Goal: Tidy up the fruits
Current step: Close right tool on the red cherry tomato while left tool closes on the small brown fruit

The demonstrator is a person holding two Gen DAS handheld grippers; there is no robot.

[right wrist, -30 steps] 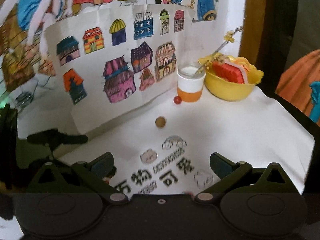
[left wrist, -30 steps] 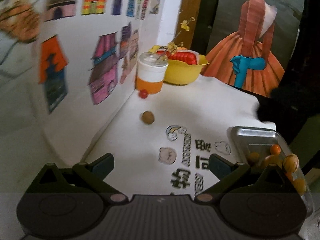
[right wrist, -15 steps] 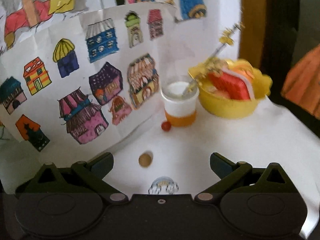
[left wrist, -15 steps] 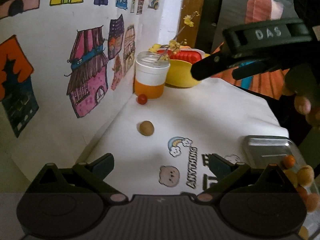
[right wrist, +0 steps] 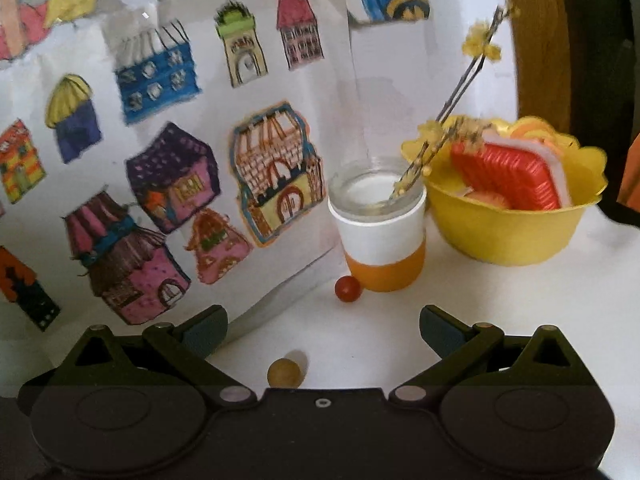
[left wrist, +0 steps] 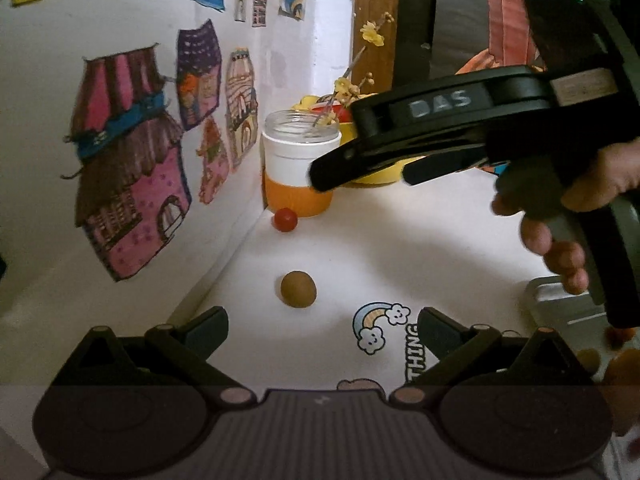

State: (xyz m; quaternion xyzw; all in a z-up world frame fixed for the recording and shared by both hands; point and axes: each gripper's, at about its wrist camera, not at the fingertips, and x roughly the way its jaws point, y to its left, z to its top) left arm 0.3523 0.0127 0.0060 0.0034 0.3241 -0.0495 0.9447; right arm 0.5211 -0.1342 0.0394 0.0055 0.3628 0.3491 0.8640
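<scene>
My left gripper (left wrist: 323,322): fingers spread wide, nothing between them, held low over the white table (left wrist: 400,248).
My right gripper (right wrist: 323,322): also spread wide and empty; in the left wrist view its black body reaches in from the right, above the table, with my hand (left wrist: 568,224) wrapped round the handle.
Brown fruit (left wrist: 298,289): a small round one lying on the table just ahead of my left fingers; in the right wrist view it sits at the lower edge, between my right fingers (right wrist: 438,330) and partly hidden by the gripper body.
Red fruit (right wrist: 348,288): a small round one farther on, just beside the foot of the jar, near the wall.
Jar (right wrist: 380,228): glass with a white and orange sleeve, upright in the corner, twigs with yellow blossoms leaning out of it.
Yellow bowl (right wrist: 504,236): just right of the jar, holding a red and white block.
Metal tray (left wrist: 560,300): at the right edge of the left wrist view, with orange fruits blurred at its near end.
Wall (right wrist: 80,184): covered with coloured drawings of houses.
</scene>
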